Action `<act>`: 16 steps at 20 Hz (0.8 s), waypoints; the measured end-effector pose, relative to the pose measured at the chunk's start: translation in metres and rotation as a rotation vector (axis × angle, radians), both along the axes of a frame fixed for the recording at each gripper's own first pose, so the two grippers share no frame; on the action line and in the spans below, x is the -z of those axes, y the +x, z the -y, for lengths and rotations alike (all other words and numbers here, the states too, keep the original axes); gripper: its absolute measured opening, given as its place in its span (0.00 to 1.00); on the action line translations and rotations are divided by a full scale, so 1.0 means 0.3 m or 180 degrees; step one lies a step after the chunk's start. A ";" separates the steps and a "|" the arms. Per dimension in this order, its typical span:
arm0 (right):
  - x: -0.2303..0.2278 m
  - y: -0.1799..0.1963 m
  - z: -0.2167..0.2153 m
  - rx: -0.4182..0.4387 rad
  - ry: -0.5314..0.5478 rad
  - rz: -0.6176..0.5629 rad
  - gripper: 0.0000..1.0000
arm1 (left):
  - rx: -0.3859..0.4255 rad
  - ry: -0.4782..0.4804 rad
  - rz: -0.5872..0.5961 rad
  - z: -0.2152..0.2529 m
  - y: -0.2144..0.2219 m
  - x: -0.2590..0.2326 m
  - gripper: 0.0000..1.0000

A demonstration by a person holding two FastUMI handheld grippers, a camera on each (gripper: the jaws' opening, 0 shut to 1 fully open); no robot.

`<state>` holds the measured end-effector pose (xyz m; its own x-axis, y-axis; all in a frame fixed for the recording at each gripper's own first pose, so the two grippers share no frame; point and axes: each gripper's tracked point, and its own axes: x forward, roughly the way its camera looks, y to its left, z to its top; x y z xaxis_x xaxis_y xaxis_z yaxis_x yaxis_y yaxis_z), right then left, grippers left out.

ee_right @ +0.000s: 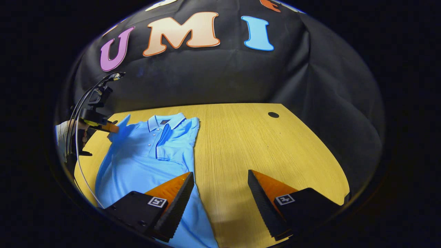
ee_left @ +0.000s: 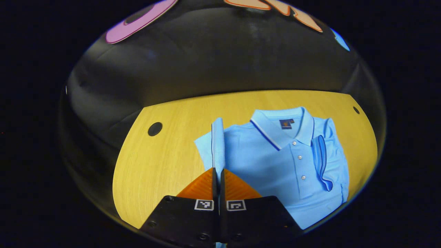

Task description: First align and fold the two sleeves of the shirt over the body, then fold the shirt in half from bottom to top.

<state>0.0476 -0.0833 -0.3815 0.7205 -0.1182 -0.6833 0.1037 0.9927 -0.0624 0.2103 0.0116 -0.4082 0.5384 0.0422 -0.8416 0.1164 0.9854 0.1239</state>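
Observation:
A light blue polo shirt [ee_left: 272, 162] lies face up on the wooden table [ee_left: 165, 162], collar toward the far side. One sleeve [ee_left: 322, 162] lies folded over the body. My left gripper [ee_left: 218, 170] is shut on the other sleeve [ee_left: 218, 144], which stands up as a thin raised strip between its fingers. In the right gripper view the shirt [ee_right: 144, 155] lies at the left, and the left gripper [ee_right: 103, 125] holds its sleeve [ee_right: 120, 129] lifted at the far left. My right gripper [ee_right: 220, 179] is open above the shirt's right edge, with nothing between its fingers.
The table has round cable holes [ee_left: 155, 128] [ee_right: 273, 114] near its far corners. A person's hand and sleeve [ee_right: 63, 136] hold the left gripper, with cables [ee_right: 79, 113] arching above it. Bare wood [ee_right: 268, 148] lies right of the shirt.

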 end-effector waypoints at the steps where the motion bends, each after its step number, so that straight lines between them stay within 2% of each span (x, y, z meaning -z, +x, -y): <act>1: -0.001 -0.004 0.016 0.0004 -0.0003 -0.0005 0.98 | 0.0049 0.0007 -0.0011 0.036 -0.012 0.010 0.00; 5: -0.004 -0.030 0.085 0.0079 0.0017 -0.0014 0.98 | 0.0315 0.0027 -0.0088 0.189 -0.063 0.075 0.00; 8: -0.009 -0.041 0.122 0.0091 0.0065 -0.0018 0.98 | 0.0252 0.0020 -0.0212 0.243 -0.102 0.140 0.00; 10: -0.021 -0.035 0.124 0.0011 0.0130 0.0010 0.96 | 0.0245 -0.0078 -0.0063 0.267 -0.082 0.122 0.01; 11: -0.027 -0.032 0.122 -0.0061 0.0161 0.0022 0.96 | 0.0249 -0.0165 -0.0066 0.278 -0.101 0.106 0.12; 12: -0.029 -0.027 0.117 -0.0156 0.0192 0.0026 0.96 | 0.0244 -0.0226 -0.0003 0.285 -0.110 0.072 0.16; 14: -0.034 -0.030 0.103 -0.0374 0.0267 0.0000 0.98 | 0.0266 -0.0270 0.0222 0.275 -0.137 -0.026 0.69; 15: -0.040 -0.038 0.092 -0.0482 0.0316 -0.0006 0.98 | 0.0287 -0.0294 0.0324 0.268 -0.168 -0.076 0.82; 16: -0.040 -0.050 0.081 -0.0584 0.0362 -0.0025 0.96 | 0.0309 -0.0314 0.0394 0.257 -0.212 -0.125 0.85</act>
